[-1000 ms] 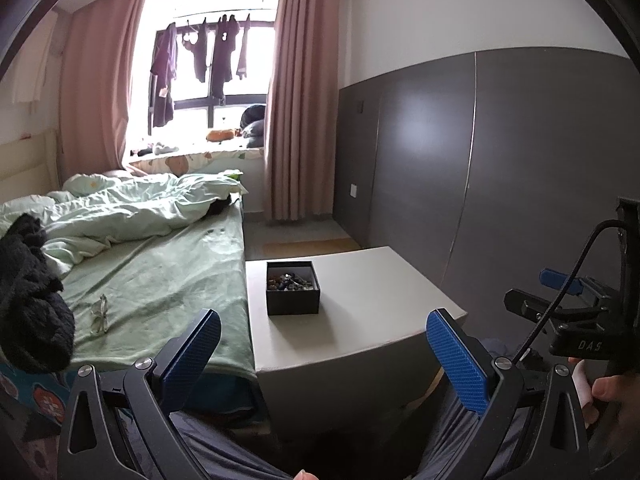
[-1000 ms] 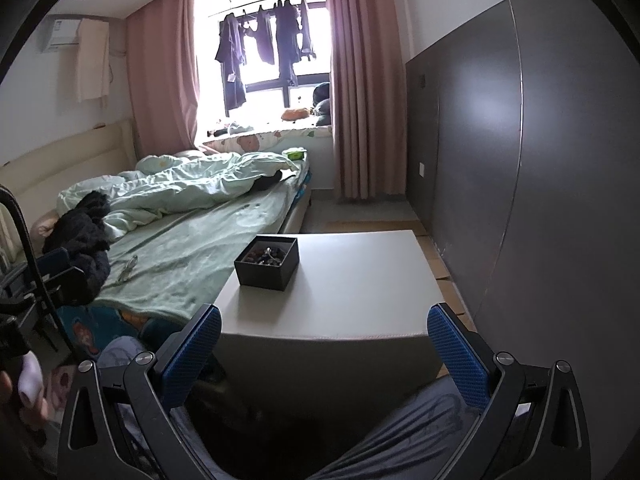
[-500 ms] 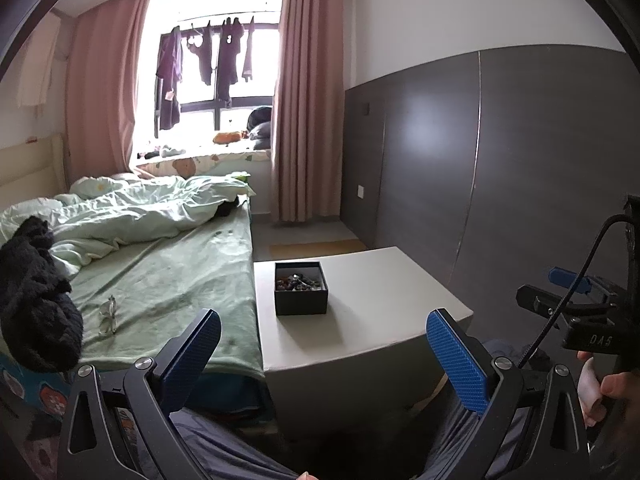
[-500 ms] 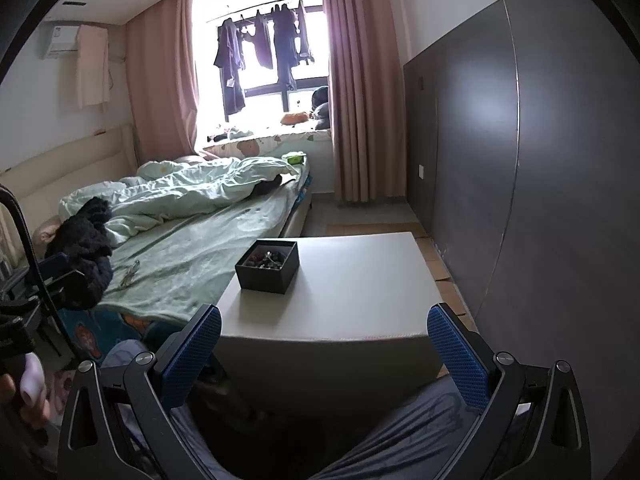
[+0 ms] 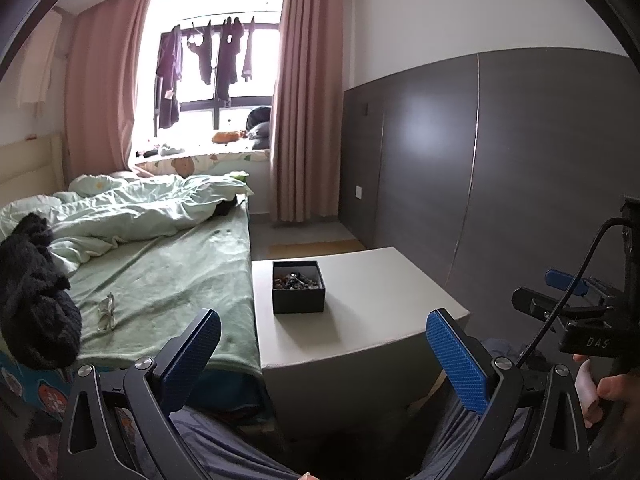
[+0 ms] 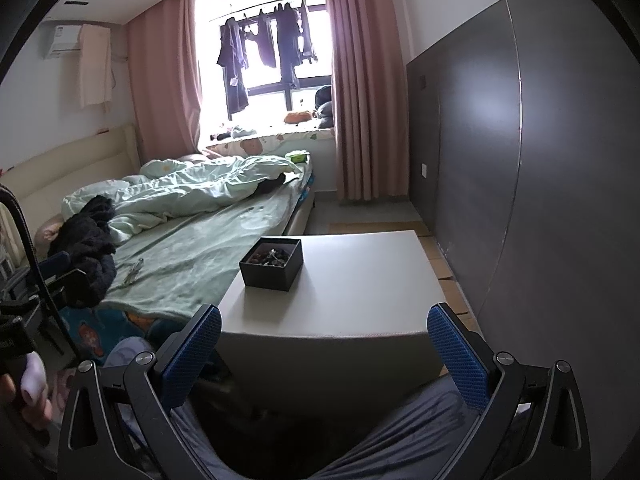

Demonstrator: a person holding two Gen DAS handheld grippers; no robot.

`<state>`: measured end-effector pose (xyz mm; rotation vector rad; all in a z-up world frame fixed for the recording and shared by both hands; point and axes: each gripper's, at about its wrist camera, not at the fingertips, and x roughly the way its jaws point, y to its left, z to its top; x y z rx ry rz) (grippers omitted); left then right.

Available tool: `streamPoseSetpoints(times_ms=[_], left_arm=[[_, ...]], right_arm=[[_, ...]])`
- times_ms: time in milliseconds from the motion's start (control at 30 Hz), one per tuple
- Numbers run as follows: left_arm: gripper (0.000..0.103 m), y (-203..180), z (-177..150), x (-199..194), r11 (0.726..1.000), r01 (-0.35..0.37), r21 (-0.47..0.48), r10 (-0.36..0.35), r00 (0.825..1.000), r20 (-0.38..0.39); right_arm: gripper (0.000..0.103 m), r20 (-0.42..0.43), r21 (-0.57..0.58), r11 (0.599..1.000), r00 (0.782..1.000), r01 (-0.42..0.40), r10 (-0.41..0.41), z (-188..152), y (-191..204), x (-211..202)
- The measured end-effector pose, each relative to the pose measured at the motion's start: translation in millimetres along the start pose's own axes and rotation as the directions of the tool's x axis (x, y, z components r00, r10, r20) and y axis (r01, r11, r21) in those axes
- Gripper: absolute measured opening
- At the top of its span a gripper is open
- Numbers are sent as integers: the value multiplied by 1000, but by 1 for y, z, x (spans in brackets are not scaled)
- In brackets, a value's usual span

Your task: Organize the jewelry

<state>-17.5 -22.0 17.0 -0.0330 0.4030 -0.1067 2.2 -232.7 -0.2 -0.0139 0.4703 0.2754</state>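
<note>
A small black box (image 5: 298, 287) (image 6: 272, 257) holding a tangle of dark and metallic jewelry stands on the left part of a white low table (image 5: 368, 316) (image 6: 352, 288). My left gripper (image 5: 323, 354) hangs open, well short of the table's near edge, with nothing between its blue pads. My right gripper (image 6: 324, 354) is open too, empty, and also short of the near edge. The right gripper shows at the right edge of the left wrist view, held by a hand (image 5: 608, 390).
A bed with a green sheet (image 5: 160, 280) abuts the table's left side; a pair of glasses (image 5: 106, 313) and a black garment (image 5: 32, 300) lie on it. A dark grey wall panel (image 6: 520, 160) runs along the right. The person's grey-trousered legs (image 6: 400, 440) are below the grippers.
The left wrist view has drifted left and slightly back, so the box and table sit further right in it. The right view is nearly unchanged. Both grippers stayed open.
</note>
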Motion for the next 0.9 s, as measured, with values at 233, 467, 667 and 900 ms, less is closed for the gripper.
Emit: streamPoseSetpoints(times_ms=[233, 467, 667, 900], left_arm=[[103, 1, -1, -1, 1000, 0, -3, 0, 1000, 4], [103, 2, -1, -1, 1000, 2, -9, -2, 1000, 2], [103, 2, -2, -2, 1000, 3, -10, -3, 1000, 9], [103, 2, -6, -7, 1000, -3, -2, 3, 999, 34]], right_arm=[[103, -2, 0, 1000, 1000, -5, 5, -1, 3, -2], [103, -10, 1, 1000, 1000, -8, 8, -3, 3, -2], [103, -14, 2, 1000, 1000, -9, 9, -5, 2, -1], [103, -30, 19, 1000, 1000, 0, 0, -6, 2, 4]])
